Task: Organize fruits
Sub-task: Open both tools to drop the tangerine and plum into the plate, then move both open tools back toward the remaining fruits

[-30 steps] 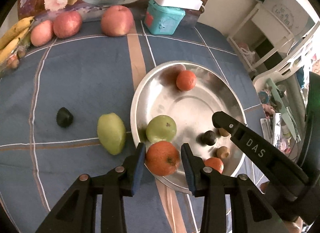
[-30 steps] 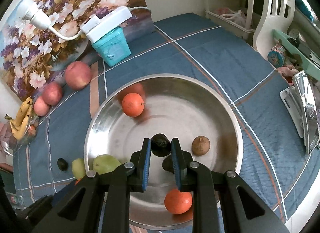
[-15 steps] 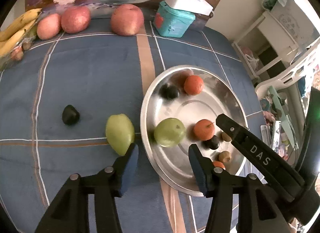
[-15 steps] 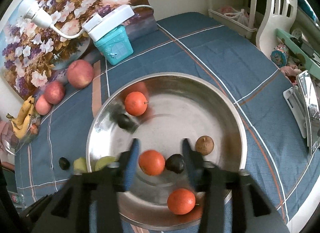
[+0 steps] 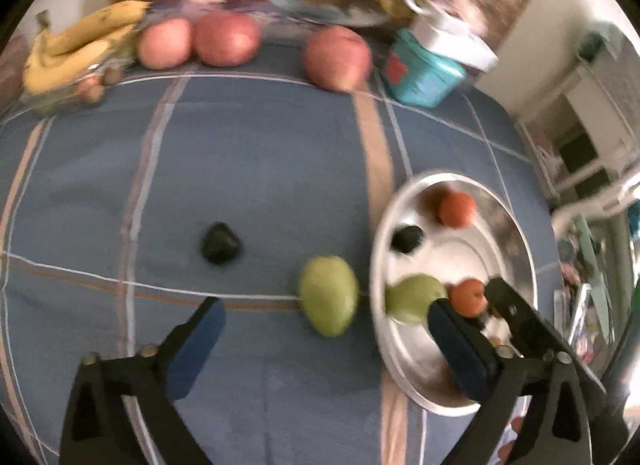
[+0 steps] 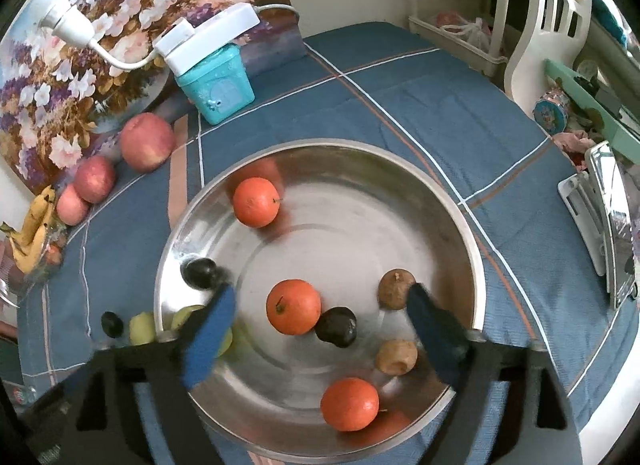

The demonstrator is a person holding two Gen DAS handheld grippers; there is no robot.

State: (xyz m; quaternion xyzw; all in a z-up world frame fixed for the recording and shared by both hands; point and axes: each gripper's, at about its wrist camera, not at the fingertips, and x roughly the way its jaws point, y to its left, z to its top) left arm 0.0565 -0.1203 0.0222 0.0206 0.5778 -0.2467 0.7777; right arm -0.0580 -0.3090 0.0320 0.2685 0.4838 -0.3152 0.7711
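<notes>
A round steel bowl [image 6: 448, 201] on the blue cloth holds three oranges [image 6: 293, 307], two dark fruits [image 6: 199, 273], two brown fruits [image 6: 396, 290] and a green fruit [image 5: 412, 299]. My right gripper [image 6: 320, 311] is open wide above the bowl, empty. My left gripper [image 5: 326, 327] is open wide and empty over the cloth left of the bowl [image 5: 524, 249]. A green fruit [image 5: 329, 301] lies on the cloth between its fingers. A dark fruit [image 5: 220, 243] lies further left.
Three red apples [image 5: 227, 39] and bananas [image 5: 80, 47] lie along the back by a flower painting. A teal box [image 6: 216, 83] with a white power strip stands behind the bowl. A white chair [image 6: 548, 13] and clutter are off the table's right edge.
Both grippers opened: the left let its orange into the bowl, the right let go of its dark fruit, which rolled to the bowl's left side. The left gripper moved left.
</notes>
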